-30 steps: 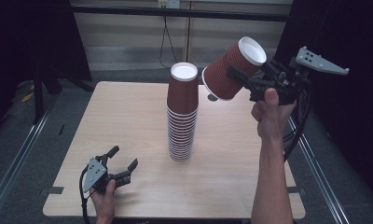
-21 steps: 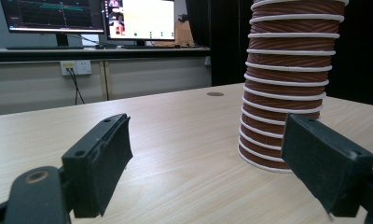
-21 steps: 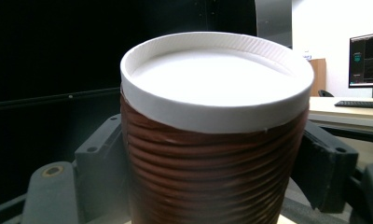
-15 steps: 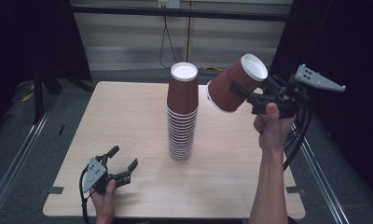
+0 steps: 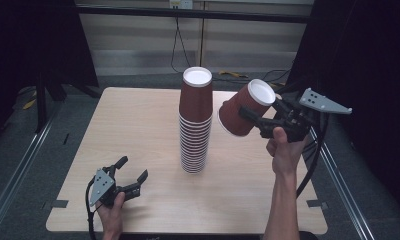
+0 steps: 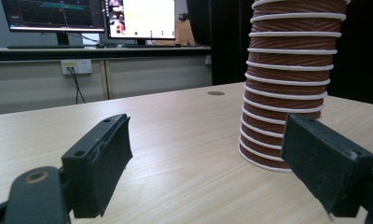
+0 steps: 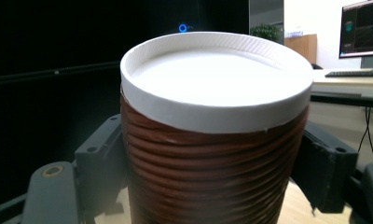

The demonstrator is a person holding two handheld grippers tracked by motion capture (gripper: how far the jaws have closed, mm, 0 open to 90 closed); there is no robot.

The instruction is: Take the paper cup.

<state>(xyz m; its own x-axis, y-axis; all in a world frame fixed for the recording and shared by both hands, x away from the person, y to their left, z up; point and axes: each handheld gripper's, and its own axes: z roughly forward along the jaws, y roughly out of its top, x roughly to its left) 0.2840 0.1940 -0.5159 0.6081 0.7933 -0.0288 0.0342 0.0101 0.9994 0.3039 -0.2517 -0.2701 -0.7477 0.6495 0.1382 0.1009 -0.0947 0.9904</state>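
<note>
Right gripper [image 5: 258, 121] clamps one ribbed brown paper cup [image 5: 240, 113], tilted in the air just right of the inverted cup stack [image 5: 194, 122] at table [image 5: 133, 130] centre. Left gripper [image 5: 129, 177] rests near-left, jaws wide, empty. Judgement: cup separated from the stack, not yet set down.

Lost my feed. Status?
Right gripper shut on cup, airborne beside stack. Left gripper open, on table. Nothing in the way.

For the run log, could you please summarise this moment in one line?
right gripper: shut on brown paper cup, tilted, aloft | left gripper: open, idle | cup stack: upright
</note>
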